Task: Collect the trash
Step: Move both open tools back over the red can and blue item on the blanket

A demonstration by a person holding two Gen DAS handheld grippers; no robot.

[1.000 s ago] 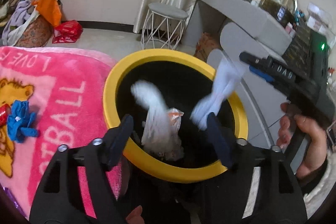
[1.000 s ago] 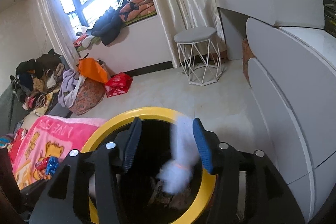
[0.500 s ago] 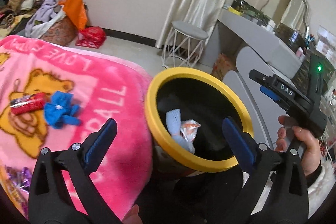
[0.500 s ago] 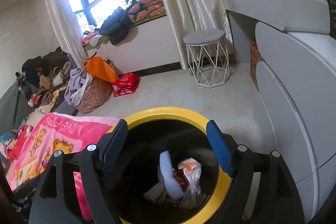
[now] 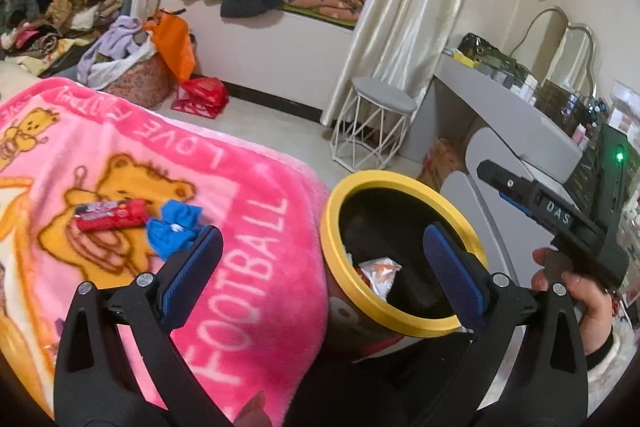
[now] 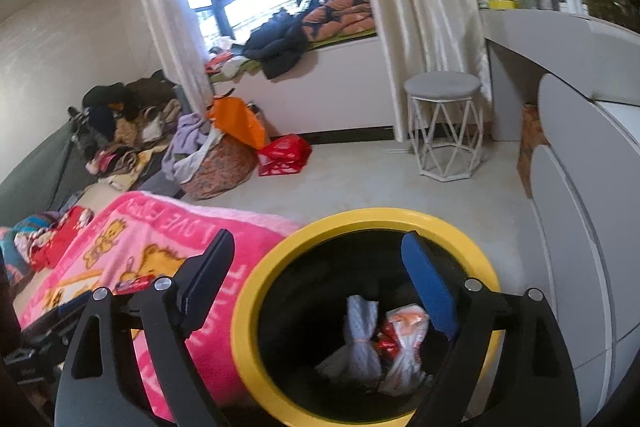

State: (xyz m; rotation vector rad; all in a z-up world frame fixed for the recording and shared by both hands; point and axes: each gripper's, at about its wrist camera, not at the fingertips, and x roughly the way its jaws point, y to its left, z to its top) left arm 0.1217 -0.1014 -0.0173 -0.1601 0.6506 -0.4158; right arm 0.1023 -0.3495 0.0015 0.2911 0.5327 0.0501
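A yellow-rimmed black bin (image 5: pixel 402 323) (image 6: pixel 360 217) stands beside the bed, with white wrappers (image 6: pixel 362 341) and a red-and-white packet (image 5: pixel 378 273) inside. On the pink blanket (image 5: pixel 240 267) lie a red wrapper (image 5: pixel 112 214) and a crumpled blue piece (image 5: pixel 174 227). My left gripper (image 5: pixel 320 267) is open and empty, spanning the blanket's edge and the bin. My right gripper (image 6: pixel 316 277) hangs above the bin, its jaws still opening with nothing between them; in the left wrist view a hand holds its body (image 5: pixel 560 223) at the right.
A white wire stool (image 6: pixel 442 125) stands on the floor beyond the bin. Grey rounded cabinets (image 6: pixel 580 247) and a dressing table (image 5: pixel 512 115) line the right side. Clothes piles, an orange bag (image 6: pixel 236 121) and a red bag (image 6: pixel 284 155) sit under the window ledge.
White wrappers left both grippers and dropped into the bin. Both grippers opened wider and rose; the left one swung left, bringing the blanket's red and blue items closer to centre.
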